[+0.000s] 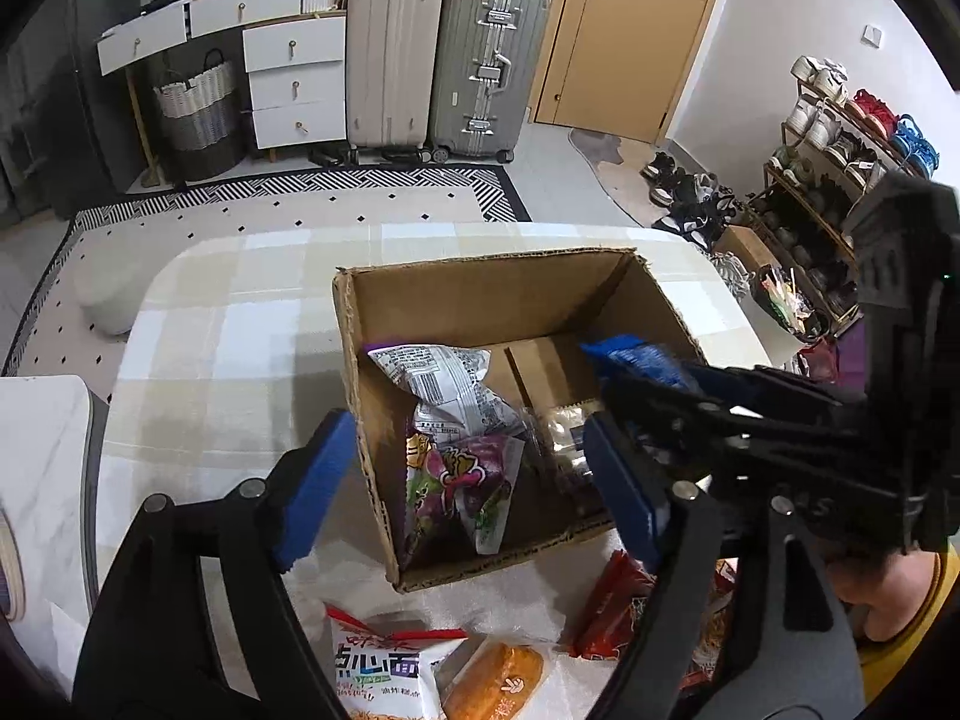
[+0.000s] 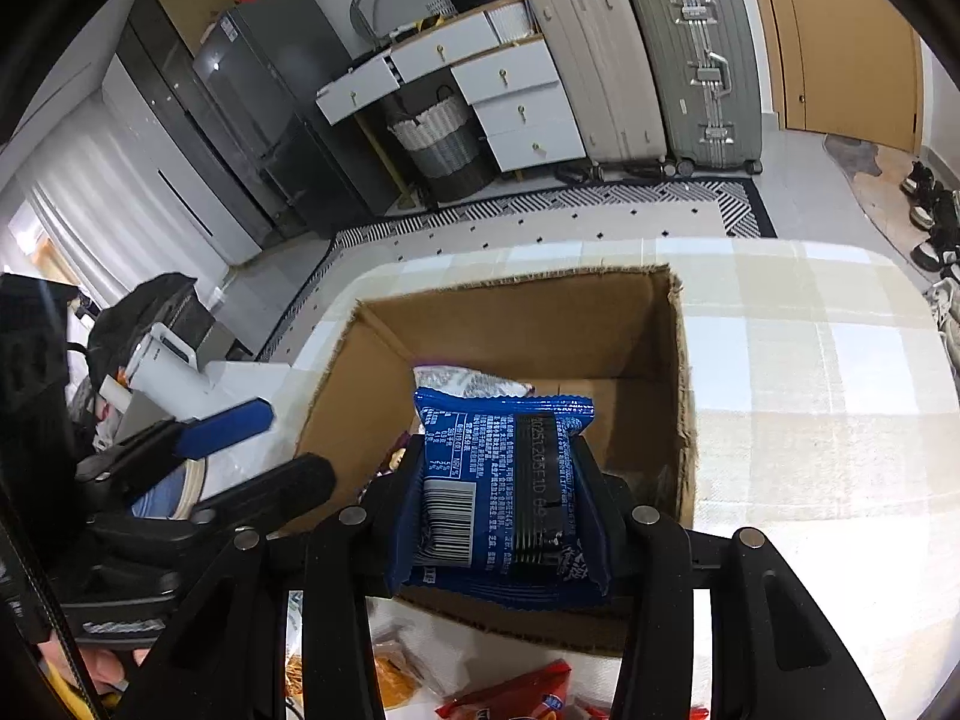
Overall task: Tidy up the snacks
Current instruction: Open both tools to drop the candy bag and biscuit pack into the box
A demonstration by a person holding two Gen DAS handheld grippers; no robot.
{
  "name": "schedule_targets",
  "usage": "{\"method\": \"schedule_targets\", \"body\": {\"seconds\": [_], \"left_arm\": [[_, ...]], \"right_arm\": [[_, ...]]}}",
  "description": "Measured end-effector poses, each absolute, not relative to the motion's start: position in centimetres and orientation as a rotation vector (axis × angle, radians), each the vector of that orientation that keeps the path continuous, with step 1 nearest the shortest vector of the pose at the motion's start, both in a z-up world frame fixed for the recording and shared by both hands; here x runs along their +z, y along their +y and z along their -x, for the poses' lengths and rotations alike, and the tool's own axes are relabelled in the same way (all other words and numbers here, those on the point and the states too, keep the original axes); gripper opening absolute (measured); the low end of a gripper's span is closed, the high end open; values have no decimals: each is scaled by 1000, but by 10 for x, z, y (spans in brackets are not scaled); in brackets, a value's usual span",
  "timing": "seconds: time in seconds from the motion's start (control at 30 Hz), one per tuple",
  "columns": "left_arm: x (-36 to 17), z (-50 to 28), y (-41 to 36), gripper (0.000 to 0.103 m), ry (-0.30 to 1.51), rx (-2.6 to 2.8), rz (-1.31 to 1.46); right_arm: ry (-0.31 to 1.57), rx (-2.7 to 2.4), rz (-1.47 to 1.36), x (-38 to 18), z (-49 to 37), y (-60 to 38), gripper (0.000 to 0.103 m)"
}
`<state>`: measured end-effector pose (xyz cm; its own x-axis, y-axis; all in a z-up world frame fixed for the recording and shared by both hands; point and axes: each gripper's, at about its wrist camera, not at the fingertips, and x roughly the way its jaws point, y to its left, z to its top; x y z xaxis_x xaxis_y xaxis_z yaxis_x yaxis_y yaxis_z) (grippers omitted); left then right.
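Snack packets [image 1: 384, 666] lie loose on the checked tablecloth [image 1: 210, 324] nearest the camera. Above them the left gripper [image 1: 468, 480] hangs spread and empty over the cardboard box [image 1: 480, 294], while the right gripper [image 2: 498, 480] pinches a blue packet [image 2: 480, 480] above the box's near edge.

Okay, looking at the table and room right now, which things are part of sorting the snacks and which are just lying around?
Part of the job:
cardboard box
blue packet clamped in the right gripper
white packet and purple packet inside the box
noodle packet, orange packet and red packet on the table
open, empty left gripper

Just lying about:
suitcases
shoe rack
woven basket
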<state>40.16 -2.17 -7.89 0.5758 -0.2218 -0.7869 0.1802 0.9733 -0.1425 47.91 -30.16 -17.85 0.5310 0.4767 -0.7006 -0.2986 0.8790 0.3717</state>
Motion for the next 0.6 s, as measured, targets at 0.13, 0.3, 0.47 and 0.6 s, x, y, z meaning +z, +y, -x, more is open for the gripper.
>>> {"method": "schedule_targets", "body": {"seconds": [0.13,0.3,0.47,0.6], "left_arm": [[-74,-395,-20,77,928,-228,33],[-69,-387,-14,77,931,-221,33],[-60,-378,-14,77,919,-216,32],[-49,-364,-13,78,903,-213,34]], "right_arm": [[921,452,-208,-184,-482,-298,45],[917,436,-222,-184,-482,-299,49],[891,440,-217,-173,-474,-299,49],[863,447,-205,-159,-462,-300,49]]}}
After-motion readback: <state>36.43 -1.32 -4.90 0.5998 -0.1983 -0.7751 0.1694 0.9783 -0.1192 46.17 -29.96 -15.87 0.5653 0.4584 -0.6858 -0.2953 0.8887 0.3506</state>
